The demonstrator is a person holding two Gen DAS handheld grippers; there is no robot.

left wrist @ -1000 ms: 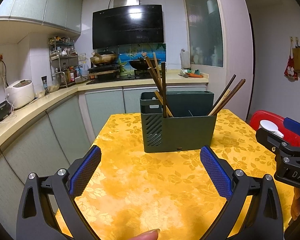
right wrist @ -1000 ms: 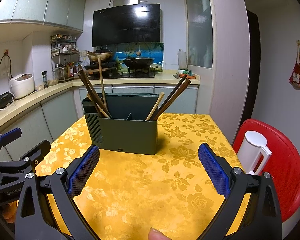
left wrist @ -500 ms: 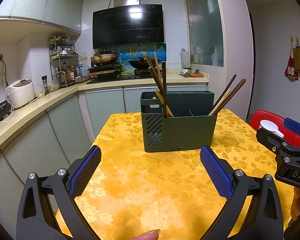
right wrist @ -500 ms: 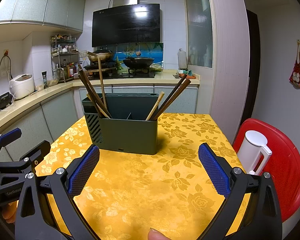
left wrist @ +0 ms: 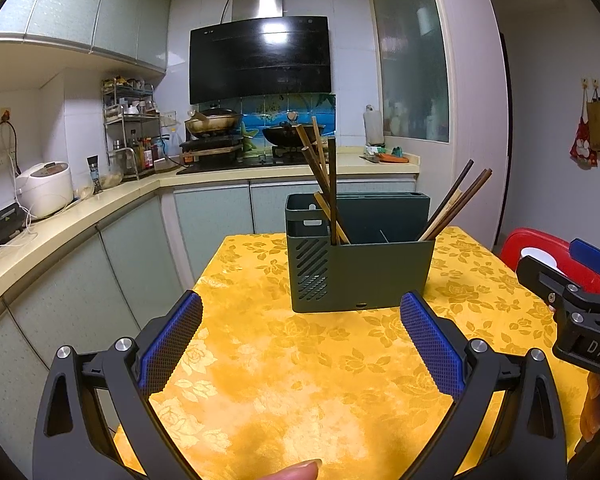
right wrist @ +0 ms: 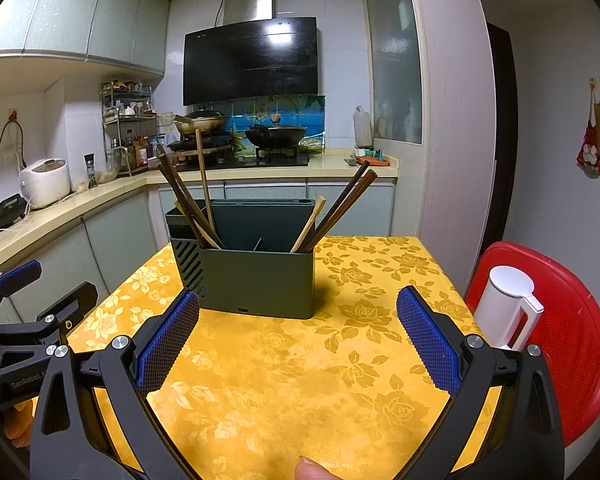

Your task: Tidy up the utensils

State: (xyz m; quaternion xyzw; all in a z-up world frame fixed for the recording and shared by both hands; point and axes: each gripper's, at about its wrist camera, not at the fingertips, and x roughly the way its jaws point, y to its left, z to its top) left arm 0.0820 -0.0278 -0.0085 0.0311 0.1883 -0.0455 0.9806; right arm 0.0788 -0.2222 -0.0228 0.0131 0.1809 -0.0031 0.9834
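Observation:
A dark green utensil holder [left wrist: 360, 264] [right wrist: 248, 268] stands on the table with the yellow flowered cloth [left wrist: 300, 360] [right wrist: 300, 380]. Several brown chopsticks [left wrist: 324, 168] [right wrist: 188, 196] lean out of its left compartment, and more chopsticks [left wrist: 456, 204] [right wrist: 340, 204] lean out at its right end. My left gripper [left wrist: 300, 340] hovers open over the cloth in front of the holder, nothing between its blue pads. My right gripper [right wrist: 298, 340] is open too, equally short of the holder and empty. Each gripper shows at the edge of the other's view.
A red stool [right wrist: 560, 320] with a white lidded jug [right wrist: 504, 308] stands right of the table. Kitchen counters [left wrist: 80, 216] run along the left and back, with a rice cooker [left wrist: 44, 188], a spice rack and woks on the stove. A fingertip [left wrist: 296, 470] shows at each view's bottom edge.

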